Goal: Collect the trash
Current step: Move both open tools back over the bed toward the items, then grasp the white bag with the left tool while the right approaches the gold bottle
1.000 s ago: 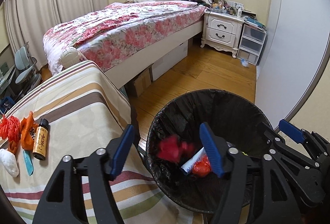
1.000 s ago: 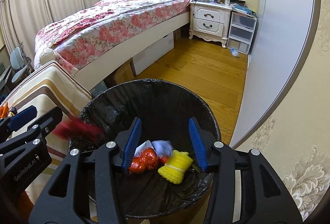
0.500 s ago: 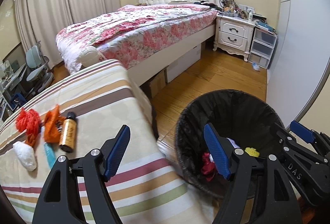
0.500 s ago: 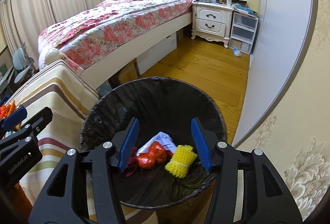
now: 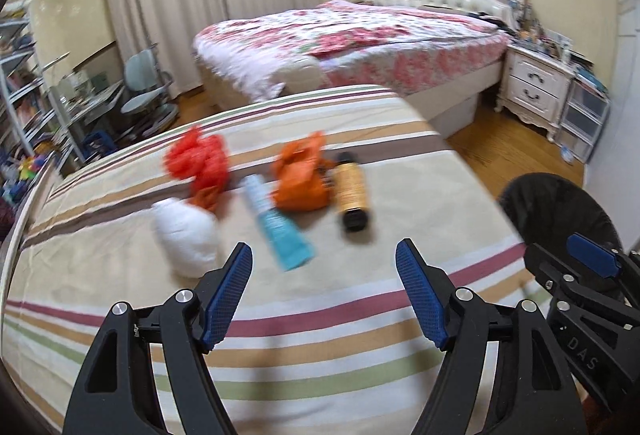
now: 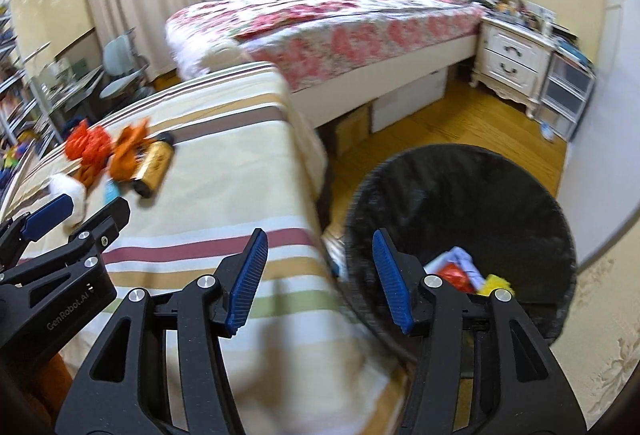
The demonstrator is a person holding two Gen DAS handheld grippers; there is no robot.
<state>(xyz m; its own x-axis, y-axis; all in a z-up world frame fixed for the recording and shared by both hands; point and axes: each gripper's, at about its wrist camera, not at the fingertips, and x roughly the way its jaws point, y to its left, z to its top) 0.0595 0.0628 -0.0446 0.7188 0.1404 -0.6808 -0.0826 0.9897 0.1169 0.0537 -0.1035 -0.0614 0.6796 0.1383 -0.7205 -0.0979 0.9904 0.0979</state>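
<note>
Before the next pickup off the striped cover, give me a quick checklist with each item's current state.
1. Left claw empty, jaws apart: ok.
2. Right claw empty, jaws apart: ok.
3. Trash left on the striped cover: white wad, blue tube, brown bottle, orange wrapper, red mesh: ok.
4. Lined bin open beside the cover: ok.
5. Nearest piece centred between the left claw's fingers: not ok, the wad sits left of centre.
6. Picture sharpness: not ok, blurred.
</note>
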